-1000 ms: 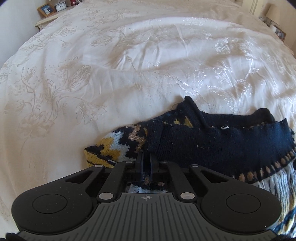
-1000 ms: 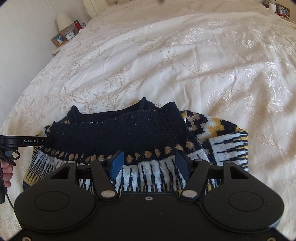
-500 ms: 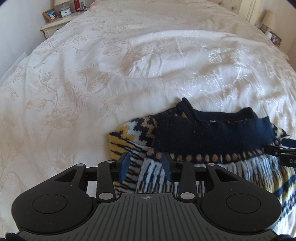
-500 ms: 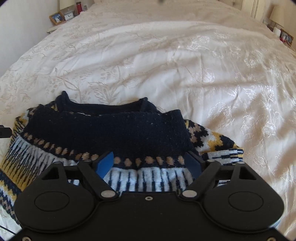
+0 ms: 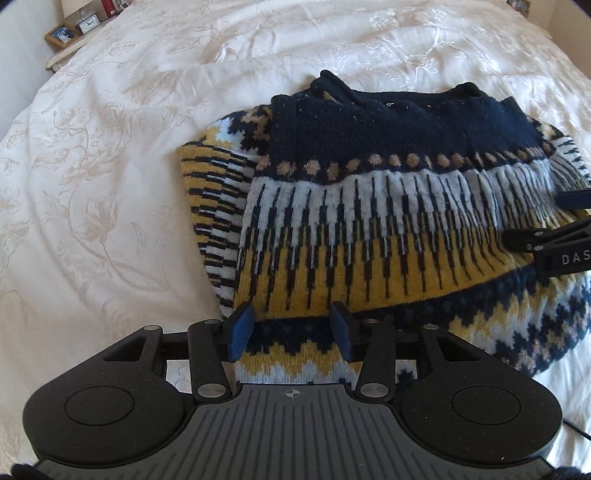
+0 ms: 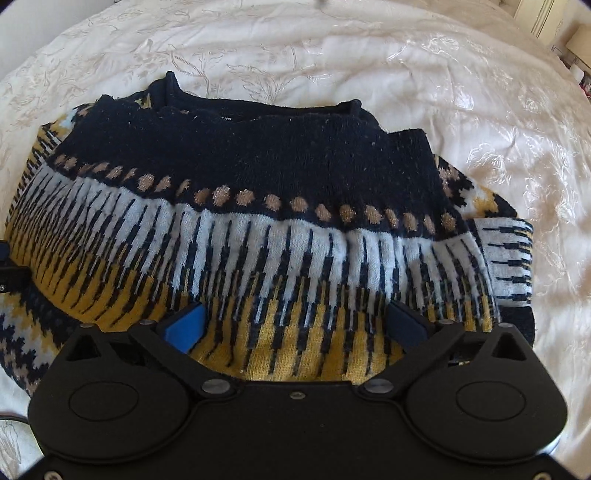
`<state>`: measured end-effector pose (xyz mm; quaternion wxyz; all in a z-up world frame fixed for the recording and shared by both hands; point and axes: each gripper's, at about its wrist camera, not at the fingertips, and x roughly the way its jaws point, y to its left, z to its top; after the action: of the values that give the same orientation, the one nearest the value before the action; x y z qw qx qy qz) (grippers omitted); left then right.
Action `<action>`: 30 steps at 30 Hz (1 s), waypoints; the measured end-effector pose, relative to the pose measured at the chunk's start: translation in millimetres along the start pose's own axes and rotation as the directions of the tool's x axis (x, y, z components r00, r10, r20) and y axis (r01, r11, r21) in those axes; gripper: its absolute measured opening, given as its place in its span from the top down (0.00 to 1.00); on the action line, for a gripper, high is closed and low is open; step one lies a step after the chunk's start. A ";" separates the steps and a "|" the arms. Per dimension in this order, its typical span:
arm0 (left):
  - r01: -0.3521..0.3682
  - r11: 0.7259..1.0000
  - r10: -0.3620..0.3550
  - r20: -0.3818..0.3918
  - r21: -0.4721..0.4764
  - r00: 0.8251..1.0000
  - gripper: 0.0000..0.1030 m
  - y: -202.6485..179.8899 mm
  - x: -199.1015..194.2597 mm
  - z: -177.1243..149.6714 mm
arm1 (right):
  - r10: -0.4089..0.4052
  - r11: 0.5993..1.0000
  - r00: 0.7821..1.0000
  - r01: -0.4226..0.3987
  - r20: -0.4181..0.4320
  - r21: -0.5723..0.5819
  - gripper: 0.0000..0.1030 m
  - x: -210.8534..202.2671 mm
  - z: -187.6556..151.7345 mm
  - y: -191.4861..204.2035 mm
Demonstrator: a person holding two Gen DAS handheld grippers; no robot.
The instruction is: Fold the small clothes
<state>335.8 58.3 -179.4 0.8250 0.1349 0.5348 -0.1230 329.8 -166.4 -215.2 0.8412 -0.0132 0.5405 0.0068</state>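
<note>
A small knitted sweater (image 5: pixel 369 221) in navy, white and mustard lies folded on the bed, its navy hem band doubled back over the patterned body and its sleeves tucked in at the sides. My left gripper (image 5: pixel 291 330) hovers open over the sweater's near left part, with nothing between its blue pads. In the right wrist view the same sweater (image 6: pixel 277 240) fills the middle, and my right gripper (image 6: pixel 295 326) stands wide open above its yellow band. The right gripper's black fingers (image 5: pixel 554 243) show at the right edge of the left wrist view.
The white embroidered bedspread (image 5: pixel 110 184) stretches all around the sweater. A bedside table with a framed picture (image 5: pixel 61 33) and a small clock stands at the far left corner. A wooden bed edge shows at the upper right.
The left gripper, shut on the sweater's edge a second ago, has let go and opened. Both grippers have pulled back towards me and risen, so more of the folded sweater shows. The right gripper opened wider.
</note>
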 end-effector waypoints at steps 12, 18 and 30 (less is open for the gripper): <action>0.001 0.998 0.000 0.008 -0.058 1.000 0.55 -3.2 2.9 0.0 | -0.057 0.998 0.997 0.057 0.050 0.006 0.01 -37.5 0.0 9.2; -0.001 0.998 0.002 0.018 -0.056 1.000 0.54 -2.7 2.7 -1.7 | -0.103 0.994 0.994 0.103 0.026 0.030 0.01 -47.8 -33.1 14.9; -0.072 0.996 0.072 -0.009 -0.050 0.997 0.53 -15.7 6.6 3.9 | -0.080 0.993 0.995 0.084 -0.053 0.082 0.00 -27.9 -60.6 5.4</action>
<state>336.3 41.9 -185.4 0.8301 0.1339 0.5355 -0.0793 262.9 -162.7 -215.1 0.8268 -0.0003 0.5601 -0.0509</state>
